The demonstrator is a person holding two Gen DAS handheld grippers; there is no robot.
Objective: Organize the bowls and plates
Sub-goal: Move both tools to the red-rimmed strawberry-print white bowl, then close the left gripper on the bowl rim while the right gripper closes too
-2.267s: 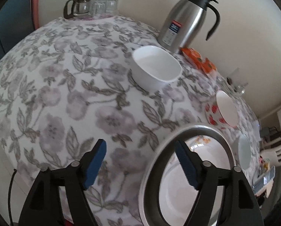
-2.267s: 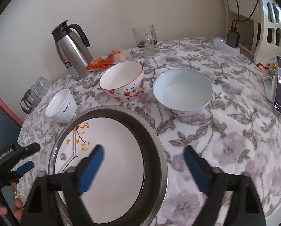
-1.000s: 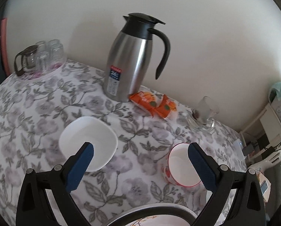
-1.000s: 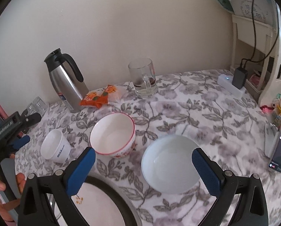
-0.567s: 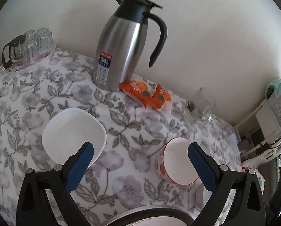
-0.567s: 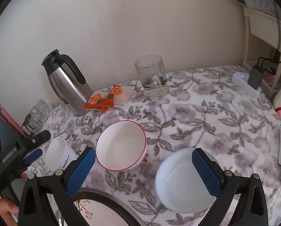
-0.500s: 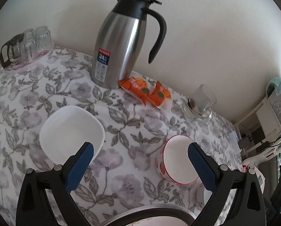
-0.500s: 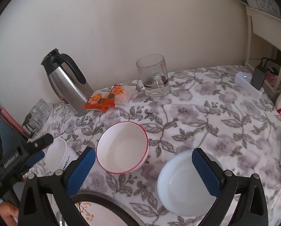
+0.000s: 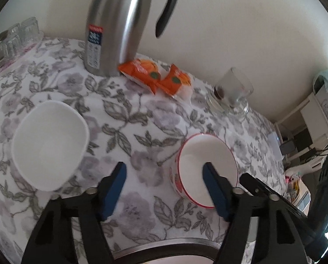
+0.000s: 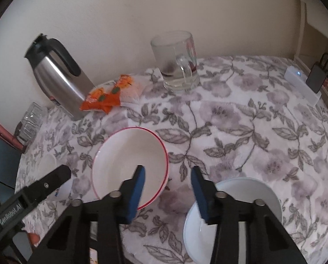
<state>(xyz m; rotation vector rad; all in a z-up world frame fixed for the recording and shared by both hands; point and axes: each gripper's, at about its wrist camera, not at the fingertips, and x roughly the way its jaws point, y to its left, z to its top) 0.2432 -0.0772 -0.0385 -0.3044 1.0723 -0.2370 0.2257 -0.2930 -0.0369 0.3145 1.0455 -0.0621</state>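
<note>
Left gripper (image 9: 164,183): held above the counter, pointed steeply down; jaws part-spread after just closing in. One blue pad is seen over the bare cloth, the other over the near wall of the red-rimmed bowl. Nothing is pinched; contact with the rim cannot be told.

Right gripper (image 10: 167,190): jaws narrowed after just closing in, a gap left between the pads. The left pad is seen over the inside of the red-rimmed bowl, the right pad over the cloth just outside its rim. A grip on the rim cannot be confirmed.

Red-rimmed bowl (image 10: 128,165): upright on the counter, centre of the scene, between the two grippers.

Square white bowl (image 9: 48,144): upright, left of the left gripper, well apart from the red-rimmed bowl.

Round white bowl (image 10: 236,217): upright, at the near right, partly hidden by the right gripper.

Steel-rimmed tray (image 9: 164,245): at the near edge; only the rim is shown.

Counter (image 10: 252,118): covered with a grey floral cloth.

Steel thermos jug (image 9: 116,25): upright by the wall.

Orange snack packets (image 9: 155,76): lying just beside the jug.

Glass mug (image 10: 176,60): upright near the wall.
</note>
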